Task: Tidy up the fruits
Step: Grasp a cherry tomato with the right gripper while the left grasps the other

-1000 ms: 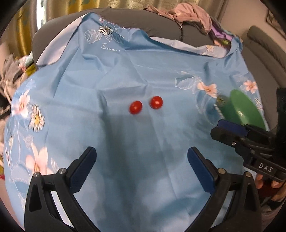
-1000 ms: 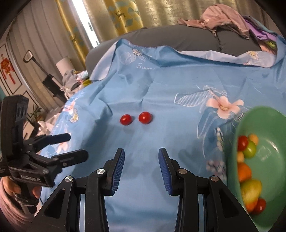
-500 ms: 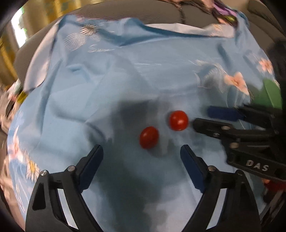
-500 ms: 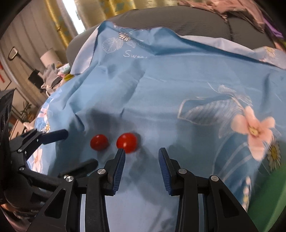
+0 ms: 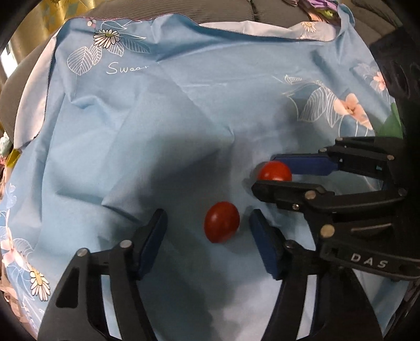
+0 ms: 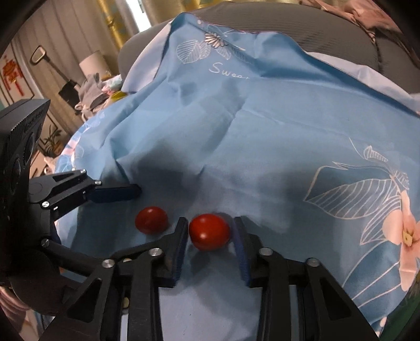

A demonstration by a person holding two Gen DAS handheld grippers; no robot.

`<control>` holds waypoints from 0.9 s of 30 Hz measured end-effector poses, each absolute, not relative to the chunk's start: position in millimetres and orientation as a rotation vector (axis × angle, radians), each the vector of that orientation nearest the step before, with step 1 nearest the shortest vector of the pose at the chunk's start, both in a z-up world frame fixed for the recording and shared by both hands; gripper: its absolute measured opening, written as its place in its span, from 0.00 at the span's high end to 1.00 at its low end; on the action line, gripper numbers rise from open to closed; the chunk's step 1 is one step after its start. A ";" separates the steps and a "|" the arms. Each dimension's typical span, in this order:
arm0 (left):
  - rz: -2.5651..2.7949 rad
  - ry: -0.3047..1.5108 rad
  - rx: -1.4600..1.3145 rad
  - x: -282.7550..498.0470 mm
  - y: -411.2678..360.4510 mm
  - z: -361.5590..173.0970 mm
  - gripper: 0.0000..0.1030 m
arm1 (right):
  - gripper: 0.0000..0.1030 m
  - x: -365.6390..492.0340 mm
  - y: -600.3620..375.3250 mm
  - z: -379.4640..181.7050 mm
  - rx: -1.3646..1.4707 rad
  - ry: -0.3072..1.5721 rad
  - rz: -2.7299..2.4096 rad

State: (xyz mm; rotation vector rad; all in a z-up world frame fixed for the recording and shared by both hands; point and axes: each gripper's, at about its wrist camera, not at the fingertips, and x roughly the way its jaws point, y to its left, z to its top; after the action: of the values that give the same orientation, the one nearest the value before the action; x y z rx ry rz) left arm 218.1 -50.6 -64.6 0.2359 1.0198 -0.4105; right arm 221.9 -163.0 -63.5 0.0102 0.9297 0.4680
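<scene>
Bracketing a red tomato (image 5: pixel 221 221) on the blue flowered cloth (image 5: pixel 162 123): left gripper (image 5: pixel 207 225), fingers spread wide, clear gap on the tomato's left, narrower gap on its right, no contact visible.

Second red tomato (image 6: pixel 209 231): sits on the same cloth between the fingers of the right gripper (image 6: pixel 210 236). Fingers parted, both pads very near the skin; the left one looks to be at or almost at the surface, and whether either presses cannot be told. Seen from the left wrist view, this tomato (image 5: pixel 274 171) lies just beyond and to the right of the first, with the right gripper's (image 5: pixel 278 174) fingers crossing in from the right edge, one in front of it and one behind.

Cloth: wrinkled, printed with daisies, leaves and pink flowers, plus white lettering reading "Swee".

Green bowl (image 5: pixel 391 123): only a sliver shows at the right, behind the right gripper's body.

Grey sofa (image 6: pixel 315 23): cloth is draped over it; back cushions rise behind.

Curtains (image 6: pixel 120 18): yellow patterned, farthest back.
</scene>
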 end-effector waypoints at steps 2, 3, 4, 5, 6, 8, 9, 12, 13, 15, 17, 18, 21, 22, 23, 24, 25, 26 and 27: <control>-0.422 1.012 0.231 218.5 -53.8 -64.6 0.53 | 0.68 221.0 -167.2 -64.0 0.030 0.928 0.457; -0.420 1.007 0.233 217.4 -55.1 -64.4 0.56 | 0.68 219.9 -169.8 -64.0 0.038 0.930 0.446; -0.422 1.007 0.228 216.9 -55.7 -64.3 0.58 | 0.68 219.3 -171.7 -63.7 0.043 0.931 0.436; -0.423 1.007 0.221 216.8 -55.8 -64.3 0.60 | 0.68 219.4 -173.5 -63.4 0.049 0.933 0.431; -0.421 1.005 0.223 216.4 -56.4 -64.1 0.62 | 0.68 217.9 -175.9 -63.5 0.061 0.936 0.429; -0.427 1.004 0.218 214.3 -58.1 -63.6 0.70 | 0.68 214.6 -180.0 -63.6 0.084 0.941 0.423; -0.429 1.001 0.215 214.2 -57.8 -63.7 0.71 | 0.68 212.2 -181.7 -64.0 0.092 0.940 0.421; -0.417 1.006 0.191 213.3 -56.1 -63.2 0.76 | 0.68 204.3 -184.9 -64.9 0.105 0.941 0.412; -0.414 1.012 0.177 213.5 -54.9 -62.7 0.76 | 0.68 200.0 -186.7 -64.6 0.112 0.943 0.406; -0.395 1.011 0.154 210.5 -52.7 -59.9 0.77 | 0.68 193.6 -190.0 -59.9 0.124 0.935 0.399; -0.402 0.996 0.142 204.2 -51.7 -54.1 0.77 | 0.68 186.8 -192.7 -50.9 0.135 0.904 0.404; -0.402 0.987 0.140 201.1 -51.8 -50.9 0.78 | 0.68 181.8 -193.8 -45.4 0.140 0.892 0.420; -0.415 0.963 0.116 190.8 -50.5 -38.9 0.80 | 0.68 174.0 -194.8 -37.3 0.126 0.876 0.415; -0.418 0.956 0.110 187.1 -50.3 -34.5 0.80 | 0.68 169.6 -196.0 -34.5 0.132 0.868 0.422; -0.423 0.952 0.104 184.0 -50.1 -30.7 0.80 | 0.68 166.3 -196.9 -32.6 0.139 0.863 0.428; -0.429 0.948 0.097 180.4 -50.0 -27.5 0.80 | 0.68 161.0 -198.2 -30.2 0.146 0.855 0.434; -0.438 0.944 0.092 175.9 -50.6 -24.0 0.80 | 0.68 158.1 -198.3 -28.6 0.150 0.850 0.437; -0.442 0.940 0.090 171.6 -51.3 -21.6 0.81 | 0.68 153.4 -199.4 -27.0 0.152 0.844 0.438; -0.445 0.935 0.089 167.4 -52.2 -19.4 0.82 | 0.68 147.5 -200.7 -25.6 0.153 0.840 0.441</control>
State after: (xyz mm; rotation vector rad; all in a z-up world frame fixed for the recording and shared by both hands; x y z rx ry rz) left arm 167.4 -52.2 -19.4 0.0886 0.9346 -0.4452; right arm 147.5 -200.7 -25.6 0.1526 0.8399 0.4411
